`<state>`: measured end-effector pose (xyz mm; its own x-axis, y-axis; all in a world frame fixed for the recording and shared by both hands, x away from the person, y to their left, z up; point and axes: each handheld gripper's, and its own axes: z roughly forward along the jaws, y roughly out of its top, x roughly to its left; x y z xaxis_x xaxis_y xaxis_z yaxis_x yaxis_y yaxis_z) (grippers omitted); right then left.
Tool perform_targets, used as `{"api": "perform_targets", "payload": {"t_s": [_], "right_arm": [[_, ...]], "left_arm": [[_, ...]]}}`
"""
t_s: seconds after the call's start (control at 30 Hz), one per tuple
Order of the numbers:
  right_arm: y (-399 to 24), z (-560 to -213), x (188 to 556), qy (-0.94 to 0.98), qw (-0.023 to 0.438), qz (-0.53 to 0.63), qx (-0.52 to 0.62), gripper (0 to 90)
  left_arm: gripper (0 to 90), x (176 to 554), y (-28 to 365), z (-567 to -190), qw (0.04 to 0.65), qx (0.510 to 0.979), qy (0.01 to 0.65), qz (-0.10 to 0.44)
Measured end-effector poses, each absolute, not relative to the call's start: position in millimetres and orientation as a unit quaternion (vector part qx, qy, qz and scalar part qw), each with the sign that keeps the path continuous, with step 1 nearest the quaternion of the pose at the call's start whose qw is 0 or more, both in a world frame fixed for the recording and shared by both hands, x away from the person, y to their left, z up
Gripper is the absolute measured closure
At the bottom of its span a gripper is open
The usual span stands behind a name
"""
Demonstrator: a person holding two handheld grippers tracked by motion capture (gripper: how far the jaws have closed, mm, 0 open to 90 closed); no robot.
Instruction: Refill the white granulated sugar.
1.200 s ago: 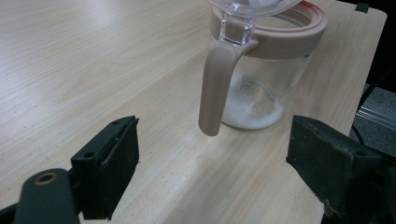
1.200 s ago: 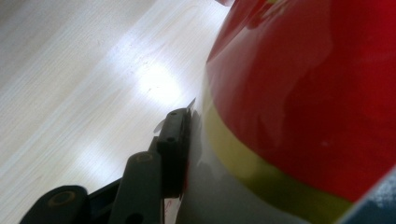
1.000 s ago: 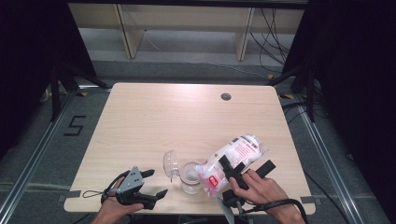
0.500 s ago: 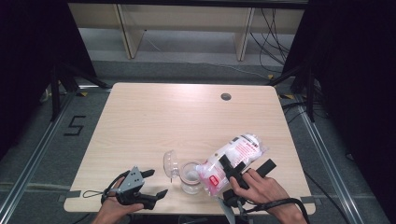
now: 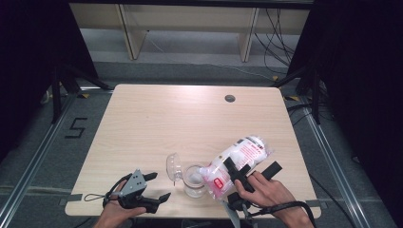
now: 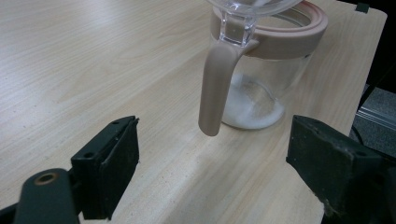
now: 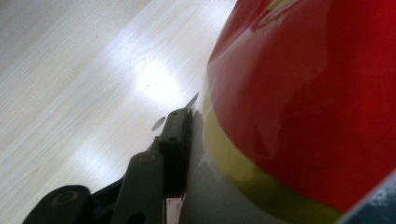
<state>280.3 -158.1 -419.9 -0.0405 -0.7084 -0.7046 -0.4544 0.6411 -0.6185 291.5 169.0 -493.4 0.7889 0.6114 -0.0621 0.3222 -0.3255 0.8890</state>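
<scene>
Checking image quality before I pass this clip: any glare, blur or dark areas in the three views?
High view: the table is evenly lit, its surroundings fall to black. Left gripper view: the jar is fairly sharp, the near jaws soft. Right gripper view: the bag sits too close, a blurred red mass, with bright glare patches on the wood.

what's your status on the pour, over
Right gripper clamped on the bag, tilted mouth-down over the jar. Left gripper open, empty, beside the jar. White powder in the jar bottom, lid flipped open. Nothing in the way.
</scene>
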Motion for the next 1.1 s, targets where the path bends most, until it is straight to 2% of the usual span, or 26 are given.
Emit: {"api": "perform_targets", "payload": {"t_s": [1.1], "right_arm": [[-159.8, -413.6, 278.7, 0.715, 0.553, -0.113, -0.412, 63.1]], "left_arm": [[16.3, 292.1, 169.7, -492.7, 0.502, 0.803, 0.285, 0.147]]}}
